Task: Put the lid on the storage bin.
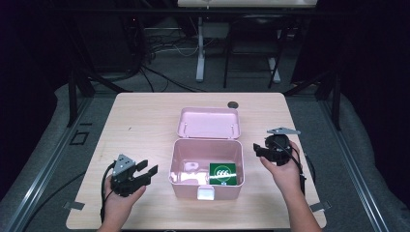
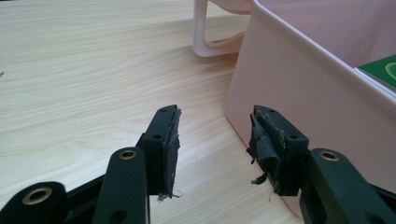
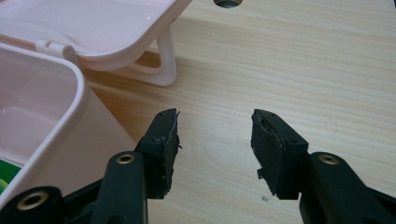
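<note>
A person's two hands hold grippers at the near edge of a light wooden table point(image 1: 145, 116), one on each side of an open pink plastic box point(image 1: 206, 166). The left gripper point(image 1: 144, 173) sits just beside the box's left wall, jaws apart and empty; the right gripper point(image 1: 258, 151) hovers near the right wall, jaws likewise apart with nothing between them. Worn, fraying padding shows on the fingertips point(image 2: 168, 140) in the left gripper view. Inside the box, a green card point(image 1: 223, 173) lies toward the right front, next to a pale object too glare-washed to identify. Beyond it, the hinged lid point(image 1: 209, 123) lies folded back on its handle point(image 3: 161, 65). Farther off, a small dark round hole point(image 1: 233, 104) marks the tabletop. The risks, as judged here: a jaw nudging the light box and sliding it, the frayed pads slipping on smooth plastic, or the propped lid swinging shut on a reaching gripper.
</note>
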A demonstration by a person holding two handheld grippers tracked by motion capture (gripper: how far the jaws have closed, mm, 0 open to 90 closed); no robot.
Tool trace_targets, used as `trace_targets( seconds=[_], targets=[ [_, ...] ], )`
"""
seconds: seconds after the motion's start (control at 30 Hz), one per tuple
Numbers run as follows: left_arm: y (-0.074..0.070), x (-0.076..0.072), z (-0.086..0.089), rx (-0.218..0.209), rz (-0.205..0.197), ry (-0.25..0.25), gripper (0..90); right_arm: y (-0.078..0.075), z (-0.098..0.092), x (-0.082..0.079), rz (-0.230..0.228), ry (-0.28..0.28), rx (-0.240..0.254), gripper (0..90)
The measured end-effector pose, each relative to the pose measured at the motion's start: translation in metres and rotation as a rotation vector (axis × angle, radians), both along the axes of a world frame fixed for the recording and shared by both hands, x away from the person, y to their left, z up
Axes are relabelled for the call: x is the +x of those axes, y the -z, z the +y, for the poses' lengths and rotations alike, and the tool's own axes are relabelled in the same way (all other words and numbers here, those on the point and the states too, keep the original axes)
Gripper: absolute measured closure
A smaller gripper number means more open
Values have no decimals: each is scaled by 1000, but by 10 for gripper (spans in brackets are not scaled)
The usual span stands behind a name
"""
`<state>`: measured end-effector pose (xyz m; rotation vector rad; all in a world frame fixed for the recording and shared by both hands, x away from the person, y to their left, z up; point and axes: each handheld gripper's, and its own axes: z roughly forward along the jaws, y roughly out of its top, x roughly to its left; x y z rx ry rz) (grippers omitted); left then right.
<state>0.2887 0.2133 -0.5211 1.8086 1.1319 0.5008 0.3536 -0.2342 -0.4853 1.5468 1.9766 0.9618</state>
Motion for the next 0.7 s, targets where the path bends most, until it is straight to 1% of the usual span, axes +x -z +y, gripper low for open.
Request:
trace_targets(
  seconds=[0.07,0.2,0.3,0.4,0.47,0.53,0.57,0.6,0.63,0.7],
  targets=[
    [1,1,0,-6,0,-3,517,0,0,0,0,-3,0,508],
    [2,3,-1,1,7,4,517,-1,2,0,-9,-16,0,508],
    [3,2,0,2,11,-1,517,-1,2,0,-7,-24,13,507],
    [1,0,2,11,8,-3,518,-1,2,1,1,-16,19,508],
    [0,-1,2,9,-1,-6,518,-1,3,0,10,-17,28,508],
    [0,-2,2,13,1,0,518,-1,3,0,15,-16,24,507],
    [0,-3,1,11,-5,-2,519,-1,3,-1,10,-19,33,508],
    [-1,-3,1,12,-7,0,519,-3,2,-2,29,-24,38,514],
    [-1,-4,1,11,-10,3,520,-3,2,-3,22,-25,65,533],
    [-2,-4,0,11,-10,6,521,-4,3,-4,12,-22,72,557]
  ],
)
